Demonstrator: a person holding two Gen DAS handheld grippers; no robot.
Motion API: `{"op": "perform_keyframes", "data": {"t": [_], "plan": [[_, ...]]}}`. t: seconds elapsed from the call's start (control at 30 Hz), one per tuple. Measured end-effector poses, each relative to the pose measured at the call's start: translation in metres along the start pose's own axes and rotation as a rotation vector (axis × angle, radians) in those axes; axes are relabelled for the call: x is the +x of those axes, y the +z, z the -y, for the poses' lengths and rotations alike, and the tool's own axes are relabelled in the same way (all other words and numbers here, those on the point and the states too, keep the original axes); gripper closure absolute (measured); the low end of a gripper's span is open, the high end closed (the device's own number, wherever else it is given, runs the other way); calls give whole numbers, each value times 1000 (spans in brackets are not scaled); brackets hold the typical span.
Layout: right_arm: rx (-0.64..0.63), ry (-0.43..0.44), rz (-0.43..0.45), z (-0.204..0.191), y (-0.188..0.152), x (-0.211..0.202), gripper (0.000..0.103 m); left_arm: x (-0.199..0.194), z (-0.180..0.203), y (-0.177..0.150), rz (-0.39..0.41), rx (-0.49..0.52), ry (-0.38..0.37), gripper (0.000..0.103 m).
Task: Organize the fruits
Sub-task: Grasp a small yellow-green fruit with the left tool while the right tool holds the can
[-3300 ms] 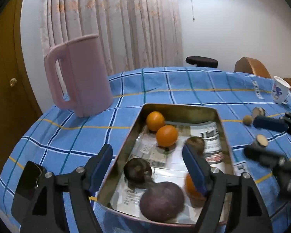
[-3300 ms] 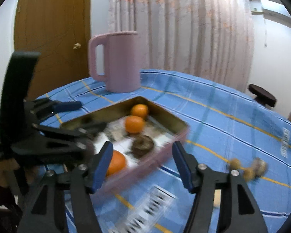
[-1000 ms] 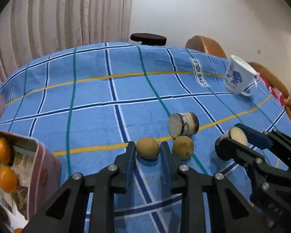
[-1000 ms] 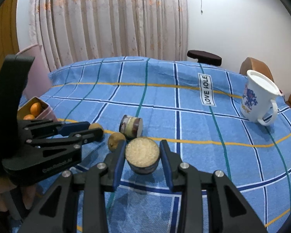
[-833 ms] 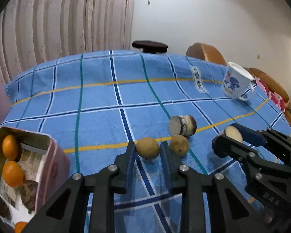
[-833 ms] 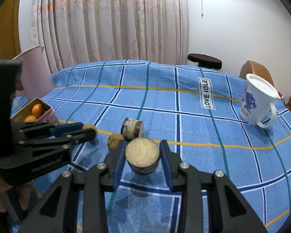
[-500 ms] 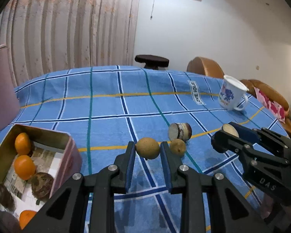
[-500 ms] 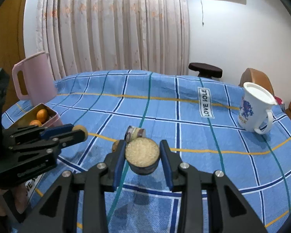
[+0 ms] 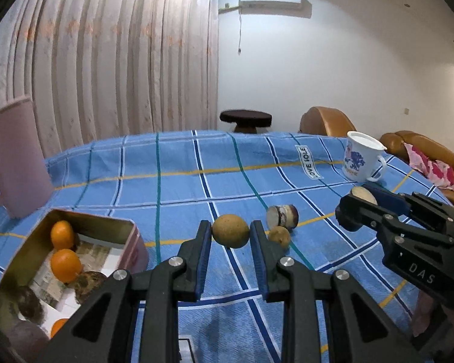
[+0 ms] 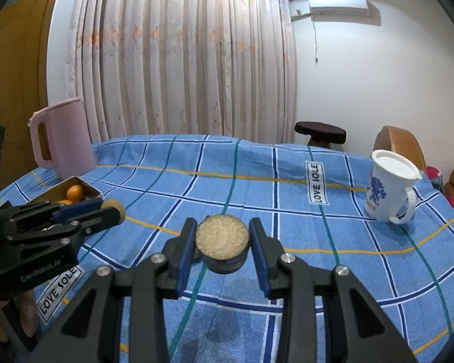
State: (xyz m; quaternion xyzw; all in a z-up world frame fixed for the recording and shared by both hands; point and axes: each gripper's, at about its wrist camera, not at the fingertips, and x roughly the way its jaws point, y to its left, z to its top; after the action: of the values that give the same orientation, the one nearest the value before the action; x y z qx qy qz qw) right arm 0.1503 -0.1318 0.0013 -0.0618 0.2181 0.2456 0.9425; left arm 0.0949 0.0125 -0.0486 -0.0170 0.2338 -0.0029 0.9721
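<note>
Two wrist fisheyes, each looking fwd along its own fingers, tilted slightly down over the blue checked tablecloth (image 9: 172,187) toward the curtain (image 9: 121,60) & white wall. Left cam sits low & close to the cloth, tin tray (image 9: 24,251) at its lower left, right gripper (image 9: 355,208) entering from the right edge. Right cam faces much the same way, left gripper (image 10: 118,207) at its left. Both share the pink jug (image 10: 65,139), white mug (image 10: 389,187), stool (image 9: 245,118), AC unit (image 10: 337,1)

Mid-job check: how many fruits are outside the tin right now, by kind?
Round brown fruits: 2, one in the left gripper, one on the cloth.
Cut pieces: 2, one in the right gripper, one on the cloth.
Total: 4.
</note>
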Motion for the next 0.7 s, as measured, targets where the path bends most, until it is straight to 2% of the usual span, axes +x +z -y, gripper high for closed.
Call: {"op": "perform_keyframes", "data": {"t": [0.27, 0.7], "plan": [[6, -12, 54, 1, -1, -11, 65, -12, 8, -1, 56, 46, 37, 75], [-9, 11, 106, -9, -4, -27, 65, -27, 10, -4, 118, 47, 63, 75]]}}
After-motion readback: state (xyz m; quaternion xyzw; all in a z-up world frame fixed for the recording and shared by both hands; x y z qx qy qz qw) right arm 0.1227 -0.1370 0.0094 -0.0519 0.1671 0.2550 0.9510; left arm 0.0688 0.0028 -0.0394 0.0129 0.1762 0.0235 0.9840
